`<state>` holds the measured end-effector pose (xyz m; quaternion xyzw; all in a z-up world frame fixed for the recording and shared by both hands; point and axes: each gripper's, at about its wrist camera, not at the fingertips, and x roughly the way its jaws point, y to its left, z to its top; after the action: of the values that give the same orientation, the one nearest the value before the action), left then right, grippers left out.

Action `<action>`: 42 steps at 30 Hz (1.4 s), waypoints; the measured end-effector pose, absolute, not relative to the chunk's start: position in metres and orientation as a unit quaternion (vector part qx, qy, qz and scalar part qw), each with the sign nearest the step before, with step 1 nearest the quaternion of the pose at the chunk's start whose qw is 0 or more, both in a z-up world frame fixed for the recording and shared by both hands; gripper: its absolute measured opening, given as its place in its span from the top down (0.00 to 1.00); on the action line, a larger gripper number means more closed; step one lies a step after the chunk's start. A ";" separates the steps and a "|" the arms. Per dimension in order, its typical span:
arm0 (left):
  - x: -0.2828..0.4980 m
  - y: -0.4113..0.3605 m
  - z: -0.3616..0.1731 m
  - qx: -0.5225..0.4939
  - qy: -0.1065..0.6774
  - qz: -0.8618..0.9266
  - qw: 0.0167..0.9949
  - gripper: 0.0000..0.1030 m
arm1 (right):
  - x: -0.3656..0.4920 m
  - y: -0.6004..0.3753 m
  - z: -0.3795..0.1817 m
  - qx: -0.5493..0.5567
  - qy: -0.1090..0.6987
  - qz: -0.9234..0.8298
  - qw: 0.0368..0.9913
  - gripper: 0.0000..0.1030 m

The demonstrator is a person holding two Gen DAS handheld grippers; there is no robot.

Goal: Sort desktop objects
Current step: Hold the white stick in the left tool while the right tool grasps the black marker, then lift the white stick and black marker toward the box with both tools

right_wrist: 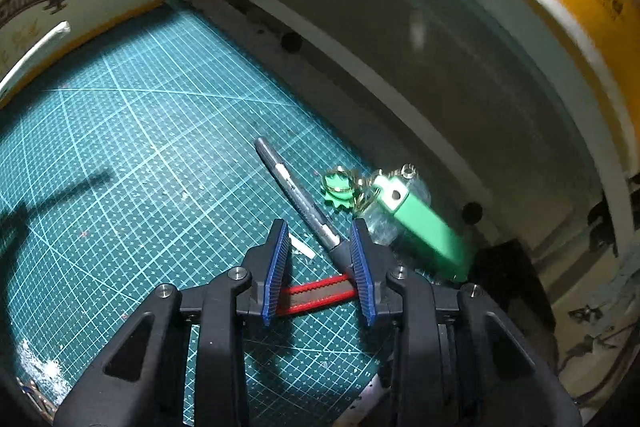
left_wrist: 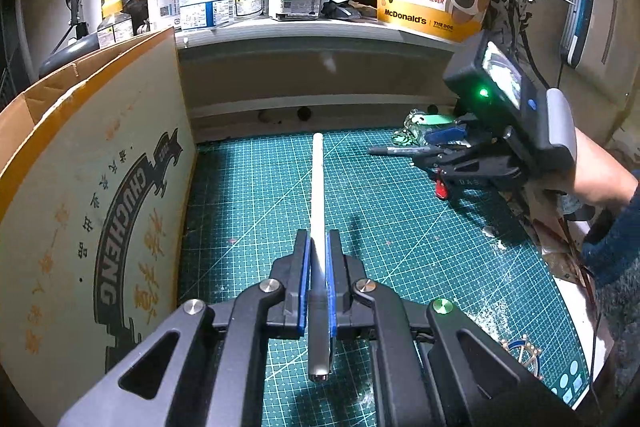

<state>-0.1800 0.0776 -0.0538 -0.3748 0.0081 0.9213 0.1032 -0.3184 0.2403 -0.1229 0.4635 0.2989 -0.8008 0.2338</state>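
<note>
Left wrist view: left gripper jaws clamp white stick above mat, likely bound for box; right gripper jaws spread around marker, readying a grasp.

Black tongs with ribbed blue pads, silver screws.

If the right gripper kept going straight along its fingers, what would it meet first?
Probably the grey marker pen on the cutting mat: its near end already lies between the open right gripper fingers, beside the right pad. The green keychain tag sits just right of that line.
</note>
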 end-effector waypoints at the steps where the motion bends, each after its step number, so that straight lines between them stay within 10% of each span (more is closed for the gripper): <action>1: -0.180 0.077 -0.054 -0.375 0.007 0.921 0.104 0.93 | -0.320 0.242 -0.124 0.477 0.284 -0.797 0.240 0.79; 5: -0.178 0.076 -0.052 -0.371 0.006 0.923 0.105 0.93 | -0.306 0.242 -0.125 0.502 0.260 -0.774 0.284 0.91; 42: -0.058 0.084 0.048 -0.193 0.011 0.969 0.155 0.93 | -0.052 0.303 0.074 0.219 -0.015 -0.934 0.283 0.91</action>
<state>-0.0580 0.0842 0.0484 -0.1928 0.0113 0.9689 0.1548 -0.0522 0.3031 0.0744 0.2191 -0.0145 -0.9337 0.2827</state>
